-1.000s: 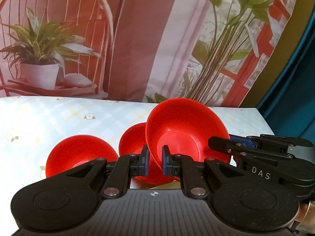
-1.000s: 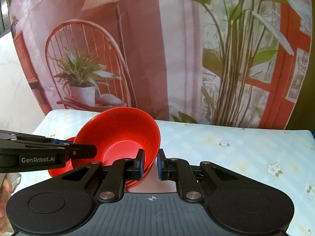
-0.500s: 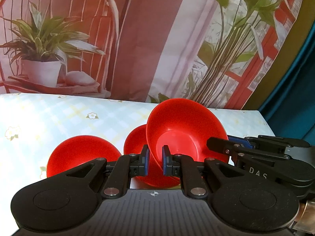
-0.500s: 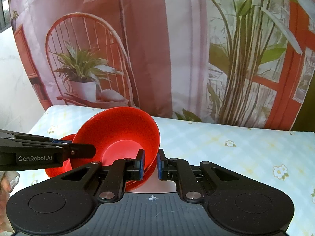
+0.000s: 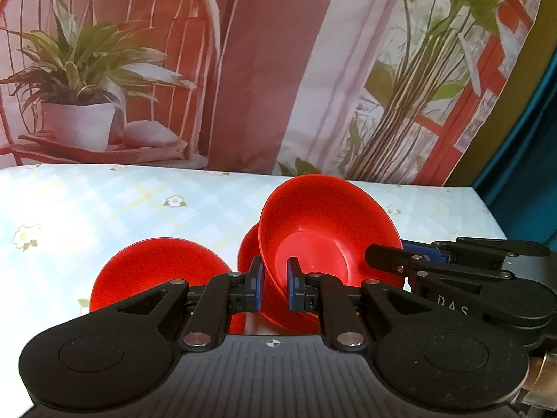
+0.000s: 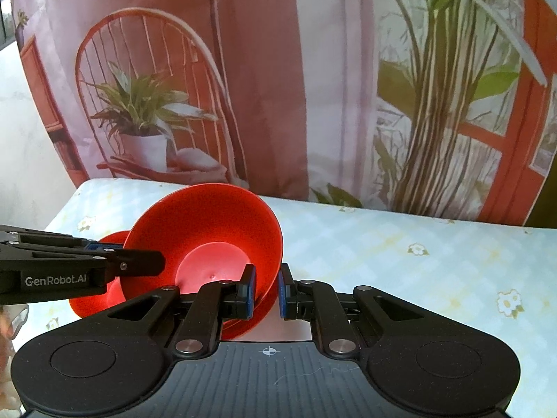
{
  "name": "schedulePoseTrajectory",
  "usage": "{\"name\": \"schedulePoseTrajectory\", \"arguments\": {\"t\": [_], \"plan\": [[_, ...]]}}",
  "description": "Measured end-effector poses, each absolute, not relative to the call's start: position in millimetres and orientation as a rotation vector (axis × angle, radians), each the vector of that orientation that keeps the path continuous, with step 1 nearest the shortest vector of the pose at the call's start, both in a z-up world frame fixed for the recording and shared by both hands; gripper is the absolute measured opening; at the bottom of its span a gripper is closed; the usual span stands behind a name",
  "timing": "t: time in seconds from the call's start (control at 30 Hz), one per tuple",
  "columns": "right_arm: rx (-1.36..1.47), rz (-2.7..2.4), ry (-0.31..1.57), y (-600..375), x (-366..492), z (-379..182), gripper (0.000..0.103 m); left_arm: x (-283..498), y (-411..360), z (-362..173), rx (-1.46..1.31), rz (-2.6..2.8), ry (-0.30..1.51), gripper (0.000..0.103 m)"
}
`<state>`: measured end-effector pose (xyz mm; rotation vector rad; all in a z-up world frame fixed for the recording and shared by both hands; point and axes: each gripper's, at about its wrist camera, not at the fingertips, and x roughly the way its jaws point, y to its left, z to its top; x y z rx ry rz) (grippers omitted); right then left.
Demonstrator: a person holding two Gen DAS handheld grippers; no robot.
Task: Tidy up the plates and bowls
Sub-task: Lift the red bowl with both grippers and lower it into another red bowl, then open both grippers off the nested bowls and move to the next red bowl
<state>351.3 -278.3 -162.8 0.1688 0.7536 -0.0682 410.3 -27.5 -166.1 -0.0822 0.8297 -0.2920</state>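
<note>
Holding one red bowl [image 5: 323, 230] between us: our left gripper [image 5: 275, 284] pinched narrow on near rim, our right gripper [image 6: 266, 291] pinched narrow on opposite rim. Bowl tilted, mouth toward cameras, raised above table with floral check cloth [image 6: 400, 254]. Second red bowl [image 5: 156, 271] sits on cloth left of held one in left wrist view. Third red bowl [image 5: 249, 247] shows just behind held bowl, partly hidden; we cannot tell if they touch. Printed backdrop with chair and potted plant [image 6: 146, 111] hangs behind table.
</note>
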Motion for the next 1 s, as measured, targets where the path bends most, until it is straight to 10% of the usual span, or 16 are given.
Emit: {"name": "schedulePoseTrajectory", "arguments": {"t": [0.67,1.0], "plan": [[0.168,-0.085,0.8,-281,361,-185,0.013,420,-32,-182,-0.04,-0.274,0.858,0.015],[0.175,-0.09,0.789,-280,354,-180,0.013,413,-24,-172,-0.051,-0.277,0.837,0.034]]}}
